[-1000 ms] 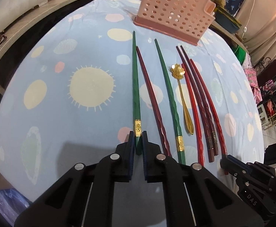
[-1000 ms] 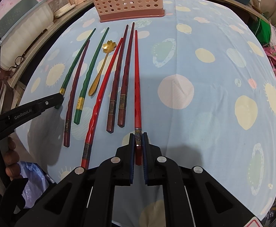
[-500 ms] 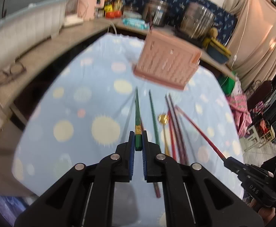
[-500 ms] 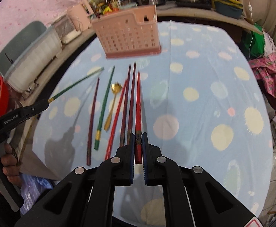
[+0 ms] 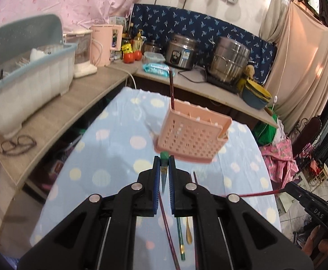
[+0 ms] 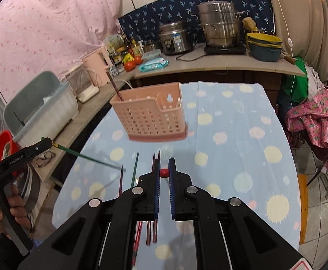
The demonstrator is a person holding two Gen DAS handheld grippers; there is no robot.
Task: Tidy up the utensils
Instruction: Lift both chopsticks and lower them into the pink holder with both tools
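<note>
My left gripper [image 5: 164, 157] is shut on a green chopstick [image 5: 164, 171], held in the air well above the table. My right gripper [image 6: 164, 160] is shut on a red chopstick [image 6: 164, 172], seen end-on, also lifted. Each gripper shows in the other's view: the right gripper [image 5: 288, 186] with its red chopstick [image 5: 253, 194], the left gripper [image 6: 48, 143] with its green chopstick [image 6: 85, 157]. The pink perforated basket [image 5: 193, 135] [image 6: 150, 117] stands ahead on the table with one dark red chopstick [image 5: 171, 90] upright in it. A second green chopstick [image 6: 135, 168], a gold spoon [image 5: 188, 231] and several red chopsticks [image 6: 150, 231] lie below.
The table wears a blue cloth [image 6: 242, 139] with pale dots. A wooden counter [image 5: 74, 103] runs along the left and back, with a grey dish rack [image 5: 24, 85], eyeglasses [image 5: 17, 144], steel pots [image 5: 229, 60] and a pink kettle [image 5: 105, 45]. A hand [image 6: 4, 209] holds the left gripper.
Both grippers have risen from the table, lifting the green and the red chopstick off the cloth. Both views have tilted up, so the basket and the counter now show.
</note>
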